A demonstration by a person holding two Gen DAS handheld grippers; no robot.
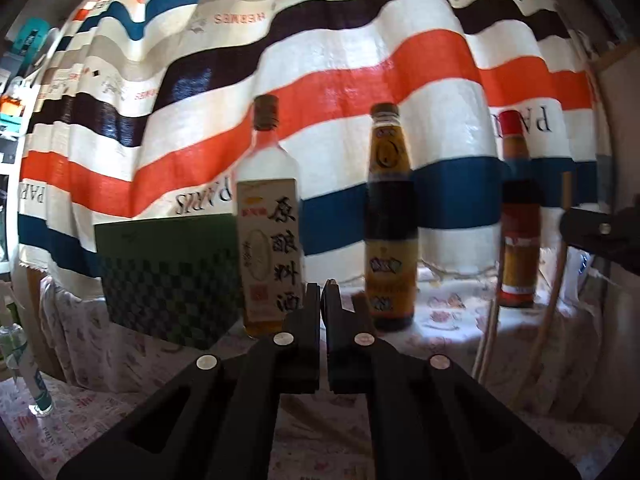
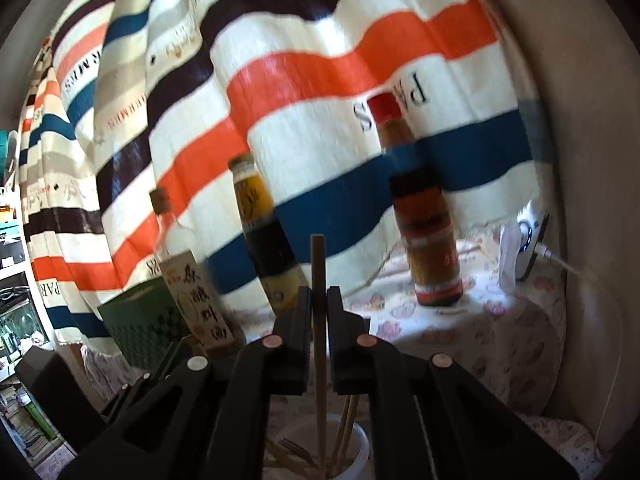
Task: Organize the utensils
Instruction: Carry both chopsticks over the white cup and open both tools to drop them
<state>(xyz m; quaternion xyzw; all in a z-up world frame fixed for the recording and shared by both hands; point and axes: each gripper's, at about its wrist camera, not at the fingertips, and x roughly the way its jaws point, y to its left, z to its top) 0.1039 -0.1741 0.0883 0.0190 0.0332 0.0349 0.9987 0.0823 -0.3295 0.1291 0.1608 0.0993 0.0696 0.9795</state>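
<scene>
Right gripper (image 2: 319, 300) clamps a wooden chopstick (image 2: 318, 264) above the white utensil cup (image 2: 360, 446), left gripper (image 1: 321, 294) closed empty; next, lower and release.

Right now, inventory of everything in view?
bottles: three, clear-amber, dark with yellow label, red-capped; upright in a row on the table
box: one, green checkered; left of the bottles
striped cloth: one, orange, blue, dark, cream; hanging behind
tablecloth: one, white, pink print
white cup: one; below the right gripper, holding wooden sticks and a fork
chopstick: one, wooden; upright over the cup
left hand-held gripper: black, shut, empty
right hand-held gripper: black, shut on the chopstick
</scene>
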